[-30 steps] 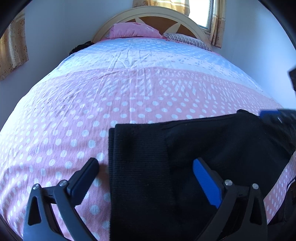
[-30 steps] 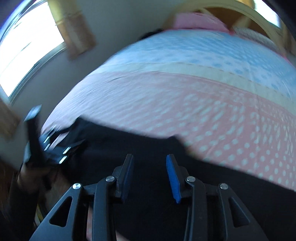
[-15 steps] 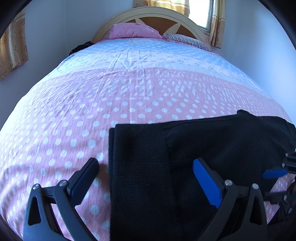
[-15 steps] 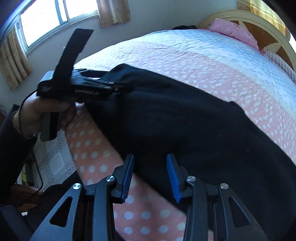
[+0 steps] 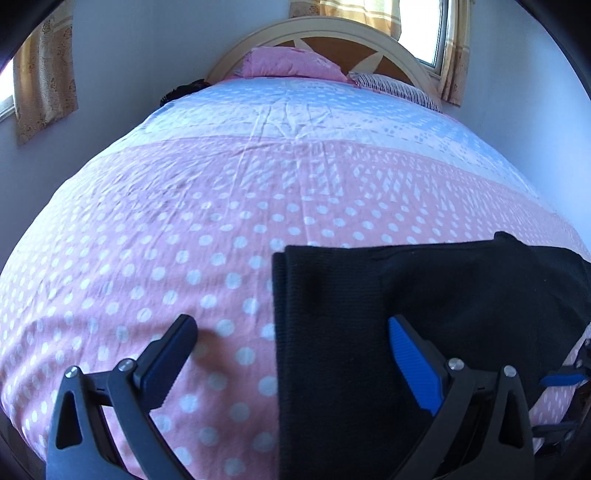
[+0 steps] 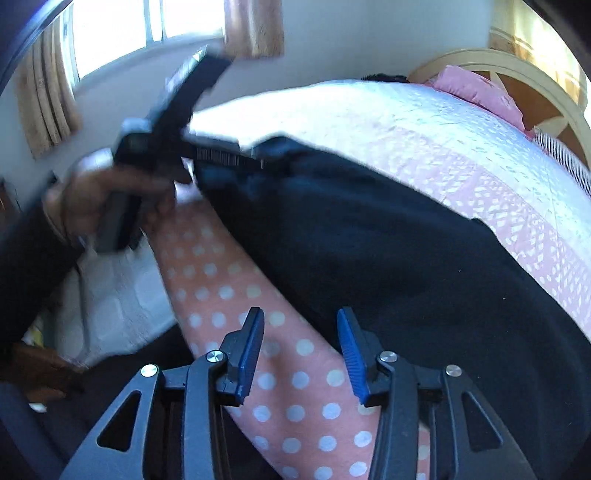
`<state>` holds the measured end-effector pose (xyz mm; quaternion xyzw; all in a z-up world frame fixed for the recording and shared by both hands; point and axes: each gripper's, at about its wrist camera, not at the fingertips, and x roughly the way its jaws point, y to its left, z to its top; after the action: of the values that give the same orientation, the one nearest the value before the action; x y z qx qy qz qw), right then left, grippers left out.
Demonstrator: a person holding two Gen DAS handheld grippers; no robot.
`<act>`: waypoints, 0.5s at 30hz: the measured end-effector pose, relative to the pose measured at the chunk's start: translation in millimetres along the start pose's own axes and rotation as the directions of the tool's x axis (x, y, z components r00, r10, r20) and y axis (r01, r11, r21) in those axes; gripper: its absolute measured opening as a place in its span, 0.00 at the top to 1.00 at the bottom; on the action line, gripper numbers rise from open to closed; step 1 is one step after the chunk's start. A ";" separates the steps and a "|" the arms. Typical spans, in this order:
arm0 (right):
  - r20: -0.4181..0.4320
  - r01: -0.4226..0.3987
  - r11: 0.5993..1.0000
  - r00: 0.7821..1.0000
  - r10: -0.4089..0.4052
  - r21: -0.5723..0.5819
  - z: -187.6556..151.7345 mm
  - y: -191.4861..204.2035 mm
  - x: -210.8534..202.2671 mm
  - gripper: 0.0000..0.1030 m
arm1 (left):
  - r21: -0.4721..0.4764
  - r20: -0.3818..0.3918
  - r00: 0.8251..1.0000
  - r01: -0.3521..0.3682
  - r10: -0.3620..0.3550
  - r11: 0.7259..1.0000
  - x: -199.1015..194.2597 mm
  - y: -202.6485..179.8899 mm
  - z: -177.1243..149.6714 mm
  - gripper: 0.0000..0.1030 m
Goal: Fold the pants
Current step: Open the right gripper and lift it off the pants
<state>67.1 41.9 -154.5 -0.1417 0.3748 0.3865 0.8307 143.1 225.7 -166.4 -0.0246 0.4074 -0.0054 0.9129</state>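
Lying flat: black pants [image 5: 424, 314] | on dotted bedspread [image 5: 184, 240] | no containers

A bed [image 5: 221, 206] is covered by a sheet [image 5: 155, 258], pink with white dots near the foot and pale blue toward the head. An arched cream headboard [image 5: 399, 51] with brown panels is set against a pale wall [image 5: 147, 44]. A pink pillow [image 5: 288, 66] and a striped pillow [image 5: 395, 86] are laid at the head. Bright daylight is admitted through a window [image 5: 421, 33] framed by yellow curtains [image 5: 452, 55]. A second window [image 6: 122, 37] with patterned curtains [image 6: 48, 96] is seen on the side wall. Pale patterned floor [image 6: 122, 306] is visible beside the bed.
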 end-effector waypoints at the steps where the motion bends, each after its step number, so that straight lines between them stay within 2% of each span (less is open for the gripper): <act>1: 0.022 0.011 1.000 1.000 -0.011 0.019 0.5 -4.2 -6.4 0.57 | 0.000 0.002 1.000 0.004 -0.004 1.000 -0.5 0.6 -0.1 0.00; 4: 0.048 0.099 0.992 0.994 -0.103 0.075 -2.6 -21.7 -19.6 0.57 | -0.006 0.008 1.000 0.007 -0.007 1.000 -1.2 1.1 -0.6 0.00; 7: 0.031 0.190 0.966 0.980 -0.198 0.176 -18.0 -51.2 -31.4 0.57 | 0.002 0.023 1.000 -0.004 0.004 1.000 -5.1 0.1 -1.3 0.00; 9: 0.003 0.225 0.944 0.973 -0.233 0.239 -28.5 -68.0 -31.8 0.57 | -0.002 0.026 1.000 -0.017 0.017 1.000 -6.5 -0.6 -1.2 0.00; 11: -0.057 0.190 0.933 0.982 -0.181 0.305 -44.3 -84.9 -21.2 0.57 | 0.001 0.038 0.999 -0.039 0.038 0.999 -9.0 -3.3 0.0 0.00; 12: -0.027 0.177 0.935 0.984 -0.178 0.307 -47.1 -85.7 -22.2 0.56 | 0.015 0.047 0.997 -0.065 0.065 0.998 -11.0 -7.4 1.1 0.00; 15: -0.029 0.173 0.942 0.985 -0.172 0.288 -44.7 -85.4 -22.3 0.56 | 0.055 0.079 0.988 -0.138 0.134 0.989 -19.8 -18.7 4.4 0.00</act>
<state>98.6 -49.9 -173.2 -0.0516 0.4149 0.2529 0.8725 133.3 207.8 -147.9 0.0308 0.3733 0.0456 0.9261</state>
